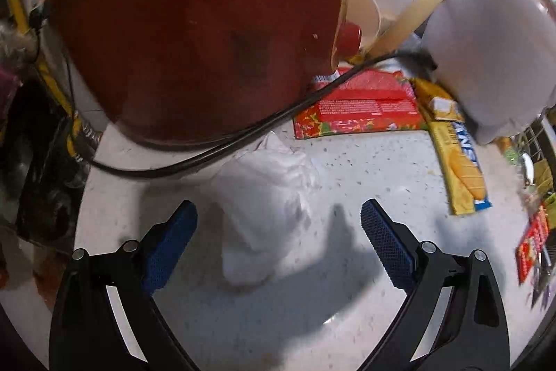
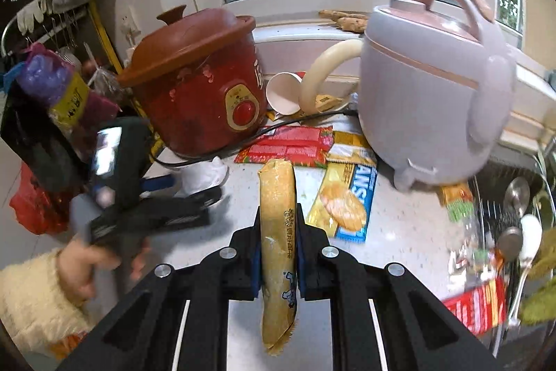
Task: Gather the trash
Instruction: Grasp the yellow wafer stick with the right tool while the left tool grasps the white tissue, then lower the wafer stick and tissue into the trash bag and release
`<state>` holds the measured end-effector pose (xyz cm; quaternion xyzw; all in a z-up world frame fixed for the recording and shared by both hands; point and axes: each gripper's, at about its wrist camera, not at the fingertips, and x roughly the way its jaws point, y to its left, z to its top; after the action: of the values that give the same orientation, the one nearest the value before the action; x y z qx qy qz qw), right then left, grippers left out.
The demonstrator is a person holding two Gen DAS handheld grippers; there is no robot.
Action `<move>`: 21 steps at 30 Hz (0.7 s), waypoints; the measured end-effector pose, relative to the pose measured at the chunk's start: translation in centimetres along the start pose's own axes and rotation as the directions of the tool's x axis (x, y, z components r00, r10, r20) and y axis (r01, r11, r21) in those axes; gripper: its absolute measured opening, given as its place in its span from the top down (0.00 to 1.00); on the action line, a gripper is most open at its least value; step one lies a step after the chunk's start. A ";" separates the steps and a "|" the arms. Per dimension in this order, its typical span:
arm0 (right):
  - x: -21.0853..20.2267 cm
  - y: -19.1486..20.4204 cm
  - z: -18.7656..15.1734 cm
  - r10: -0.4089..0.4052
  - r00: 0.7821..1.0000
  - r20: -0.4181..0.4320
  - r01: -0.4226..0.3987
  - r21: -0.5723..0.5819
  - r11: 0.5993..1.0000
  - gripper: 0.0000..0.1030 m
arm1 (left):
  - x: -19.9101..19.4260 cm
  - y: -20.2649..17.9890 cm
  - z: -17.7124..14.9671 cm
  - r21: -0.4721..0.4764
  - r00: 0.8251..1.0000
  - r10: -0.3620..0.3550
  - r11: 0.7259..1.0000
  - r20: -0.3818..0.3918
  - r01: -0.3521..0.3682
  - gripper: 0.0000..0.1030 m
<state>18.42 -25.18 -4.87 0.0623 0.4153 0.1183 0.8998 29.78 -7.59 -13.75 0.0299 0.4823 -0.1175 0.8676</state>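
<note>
Two views, and the left wrist one comes first. My left gripper [image 1: 278, 242] fills the bottom of the frame with its blue-padded fingers [image 1: 170, 242] spread wide apart, nothing pressed between them. A crumpled white tissue [image 1: 264, 207] lies on the speckled counter [image 1: 347, 266] between and just beyond the fingertips. Behind it, in the upper left, looms the red slow cooker [image 1: 194, 23], its black cord [image 1: 243, 134] running across the middle. A red wrapper [image 1: 358, 103] and a yellow wrapper [image 1: 458, 162] lie flat toward the right, below the lilac rice cooker [image 1: 493, 58].

In the right wrist view, my right gripper [image 2: 278, 252] is clamped on a long tan snack wrapper [image 2: 278, 232], which stands up the centre of the frame clear of the counter. At the left edge my left hand [image 2: 87, 270], in a cream fleece sleeve [image 2: 31, 301], holds the other gripper near the tissue.
</note>
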 end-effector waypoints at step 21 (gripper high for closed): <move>-7.6 6.3 -7.4 0.091 0.995 0.038 -0.089 -0.050 0.995 0.86 | -16.8 -0.1 -13.8 0.183 0.992 -0.048 0.983 0.114 0.027 0.87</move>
<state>7.03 -21.01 -2.79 0.0617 0.3908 0.1672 0.9030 9.80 -2.48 -6.87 0.0926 0.4180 -0.1788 0.8858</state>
